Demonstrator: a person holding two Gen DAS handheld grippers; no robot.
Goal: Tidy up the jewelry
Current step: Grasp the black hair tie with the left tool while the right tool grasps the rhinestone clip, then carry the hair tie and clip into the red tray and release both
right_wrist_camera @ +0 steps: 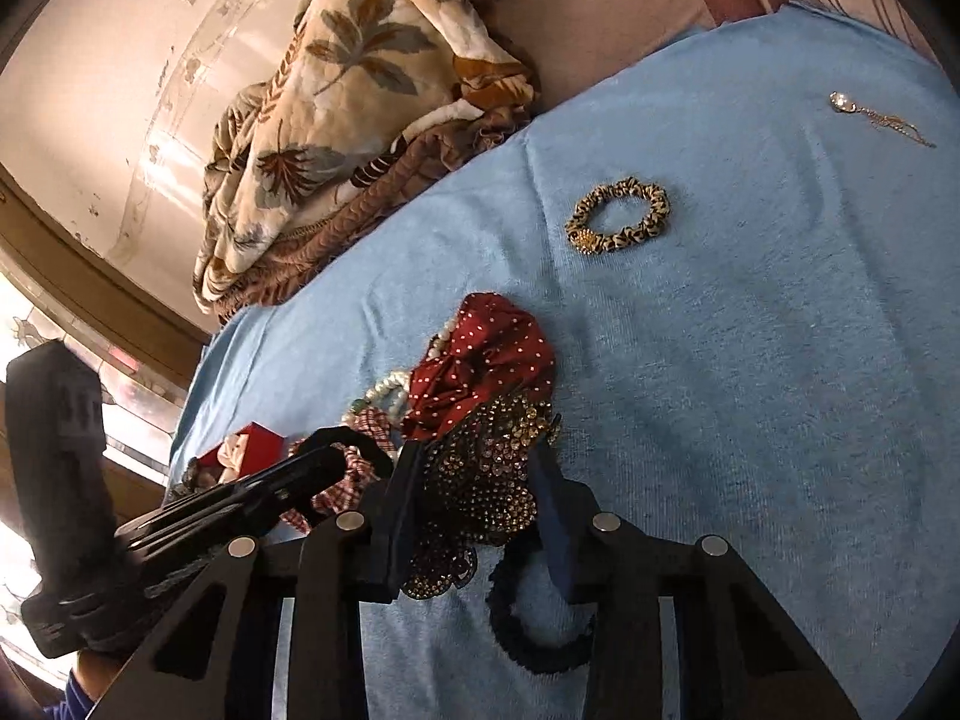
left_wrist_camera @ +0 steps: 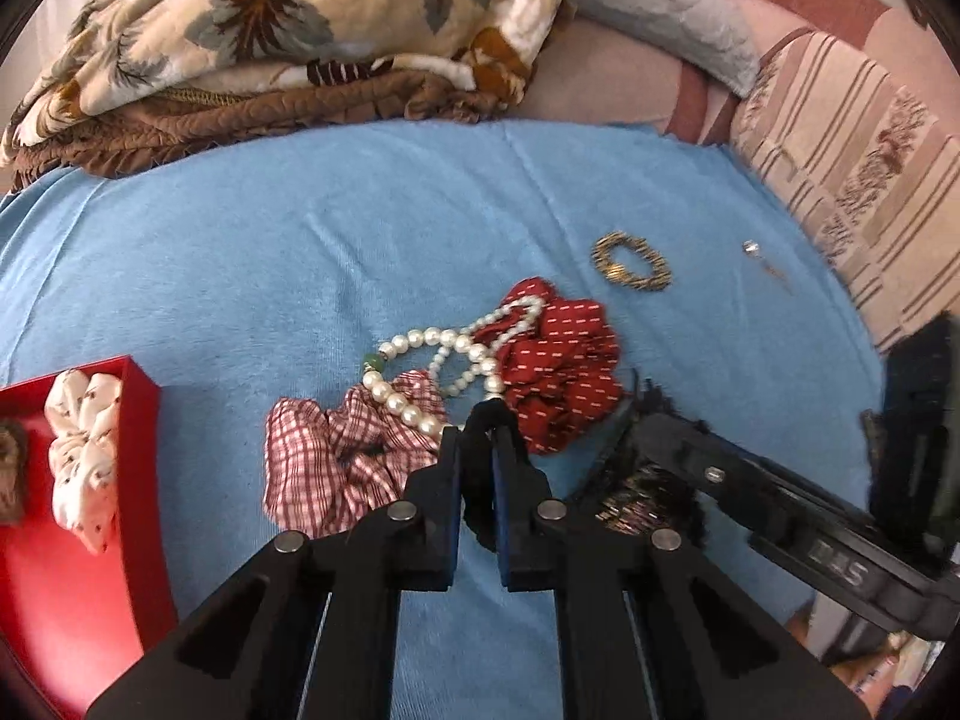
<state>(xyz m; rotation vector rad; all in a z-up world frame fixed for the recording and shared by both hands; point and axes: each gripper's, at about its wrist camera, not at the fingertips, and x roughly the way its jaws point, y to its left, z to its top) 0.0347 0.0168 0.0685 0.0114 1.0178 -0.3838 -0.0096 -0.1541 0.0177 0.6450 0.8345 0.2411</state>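
Observation:
My left gripper (left_wrist_camera: 478,429) is shut on the black lace band (left_wrist_camera: 480,510) of a beaded headpiece, beside a pearl necklace (left_wrist_camera: 444,360), a red-checked scrunchie (left_wrist_camera: 336,456) and a dark red scrunchie (left_wrist_camera: 564,372). My right gripper (right_wrist_camera: 474,462) stands around the gold-beaded black piece (right_wrist_camera: 486,480), its jaws apart on either side; its black lace band (right_wrist_camera: 528,636) loops below. The dark red scrunchie (right_wrist_camera: 486,372) lies just beyond. A leopard-print bracelet (right_wrist_camera: 618,222) and a small pendant chain (right_wrist_camera: 870,114) lie farther off on the blue cloth (right_wrist_camera: 750,360).
A red box (left_wrist_camera: 72,540) at the left holds a white scrunchie (left_wrist_camera: 84,450). A floral quilt (left_wrist_camera: 270,30) is heaped at the far edge of the blue cloth (left_wrist_camera: 240,240). A striped pillow (left_wrist_camera: 852,168) lies at the right.

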